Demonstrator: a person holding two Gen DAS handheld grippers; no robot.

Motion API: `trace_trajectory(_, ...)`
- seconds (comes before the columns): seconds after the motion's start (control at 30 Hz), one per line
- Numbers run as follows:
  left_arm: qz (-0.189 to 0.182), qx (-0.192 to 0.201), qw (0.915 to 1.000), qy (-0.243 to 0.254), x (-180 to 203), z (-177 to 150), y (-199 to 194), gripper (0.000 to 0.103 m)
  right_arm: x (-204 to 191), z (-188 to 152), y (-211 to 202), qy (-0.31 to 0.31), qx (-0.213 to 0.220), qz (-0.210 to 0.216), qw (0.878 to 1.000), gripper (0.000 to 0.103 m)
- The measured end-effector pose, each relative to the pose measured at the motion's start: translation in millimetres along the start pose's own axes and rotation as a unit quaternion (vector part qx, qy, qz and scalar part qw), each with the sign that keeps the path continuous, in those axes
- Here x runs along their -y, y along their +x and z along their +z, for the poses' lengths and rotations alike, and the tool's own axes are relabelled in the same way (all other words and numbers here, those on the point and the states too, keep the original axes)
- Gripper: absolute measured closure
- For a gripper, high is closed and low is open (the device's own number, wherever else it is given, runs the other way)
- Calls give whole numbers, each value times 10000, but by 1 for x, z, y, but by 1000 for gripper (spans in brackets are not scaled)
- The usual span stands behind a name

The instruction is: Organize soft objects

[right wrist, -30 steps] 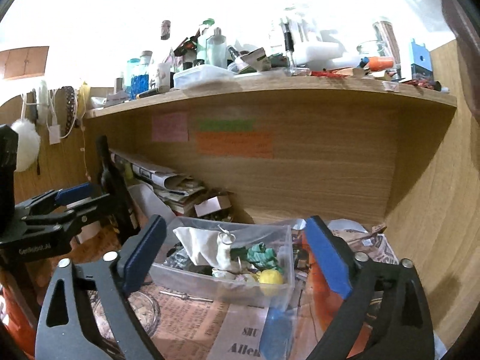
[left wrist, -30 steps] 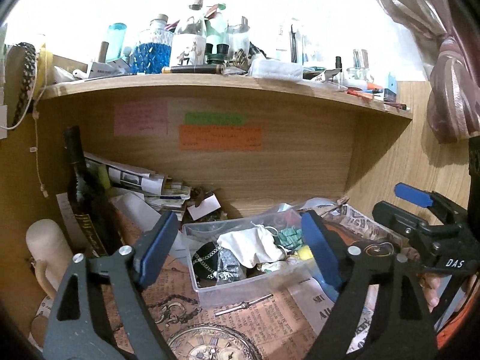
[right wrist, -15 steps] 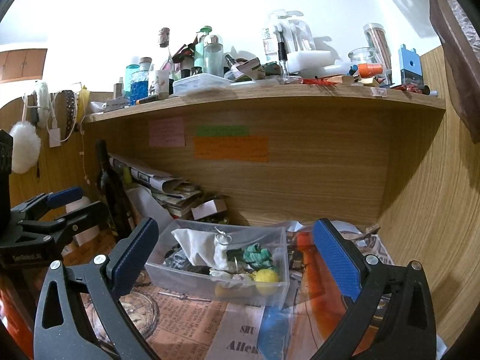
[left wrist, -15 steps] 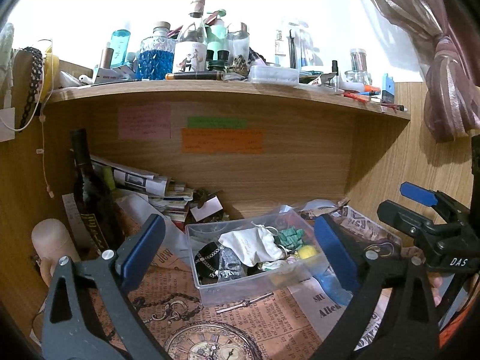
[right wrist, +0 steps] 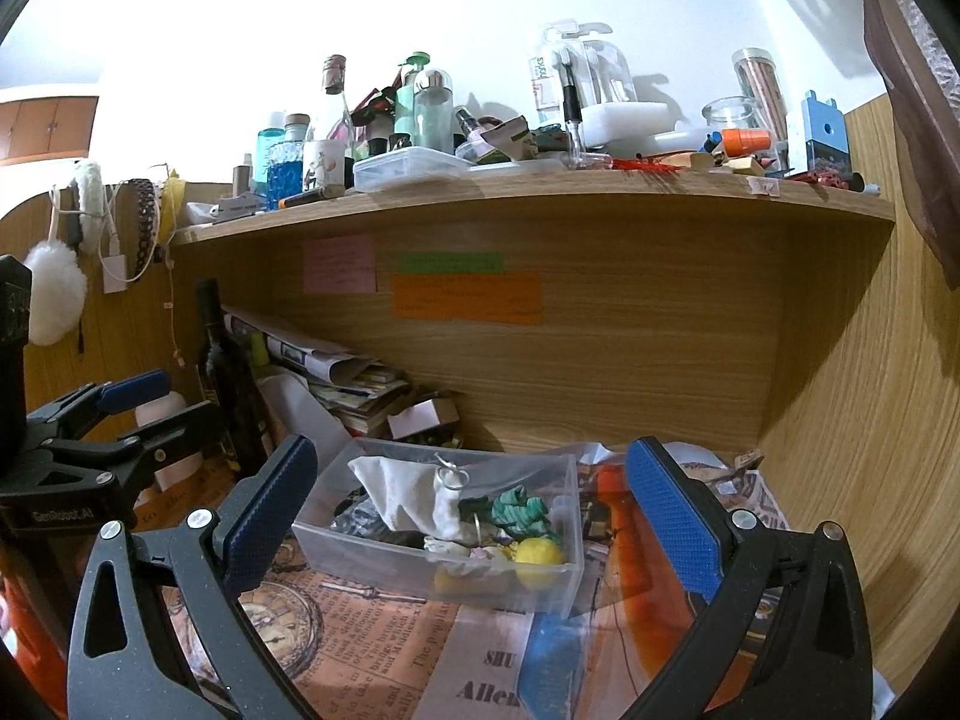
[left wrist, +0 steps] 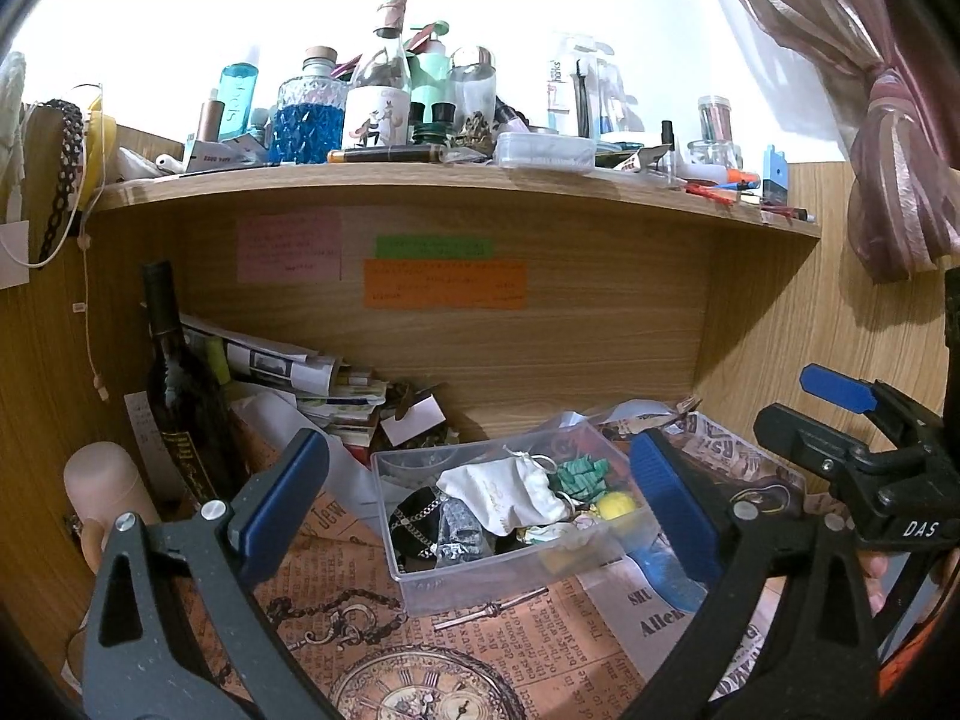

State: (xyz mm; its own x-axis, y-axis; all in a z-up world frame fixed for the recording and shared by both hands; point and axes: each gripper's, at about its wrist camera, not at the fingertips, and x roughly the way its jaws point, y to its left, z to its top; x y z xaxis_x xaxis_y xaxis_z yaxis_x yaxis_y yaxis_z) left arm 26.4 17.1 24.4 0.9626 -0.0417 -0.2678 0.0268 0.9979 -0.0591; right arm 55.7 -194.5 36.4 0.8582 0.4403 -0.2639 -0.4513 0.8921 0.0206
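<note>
A clear plastic box (left wrist: 420,582) (right wrist: 372,558) sits on the printed paper under the shelf. In it lie a white cloth pouch (left wrist: 510,495) (right wrist: 408,495), a green scrunchie (left wrist: 582,474) (right wrist: 516,510), a yellow ball (left wrist: 615,505) (right wrist: 538,555) and a black chained piece (left wrist: 414,522). My left gripper (left wrist: 480,504) is open and empty, in front of the box. My right gripper (right wrist: 468,516) is open and empty, also before the box. Each gripper shows in the other's view, the right one (left wrist: 840,420) and the left one (right wrist: 132,414).
A dark wine bottle (left wrist: 180,384) (right wrist: 225,372) and a stack of papers (left wrist: 312,384) stand at the back left. A pink cylinder (left wrist: 102,480) is at far left. The shelf above (left wrist: 456,180) is crowded with bottles. A wooden side wall (right wrist: 870,420) closes the right.
Both grippers have drawn back and up a little from the box and their jaws have spread slightly wider. The box and its contents have not moved.
</note>
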Motion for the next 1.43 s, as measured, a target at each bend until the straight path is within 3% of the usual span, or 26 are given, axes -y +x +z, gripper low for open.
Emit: trace_trajectory(1.43, -179, -78, 9998, 16, 0, -1, 7, 1, -3, -4, 5, 6, -94, -90, 9999, 0)
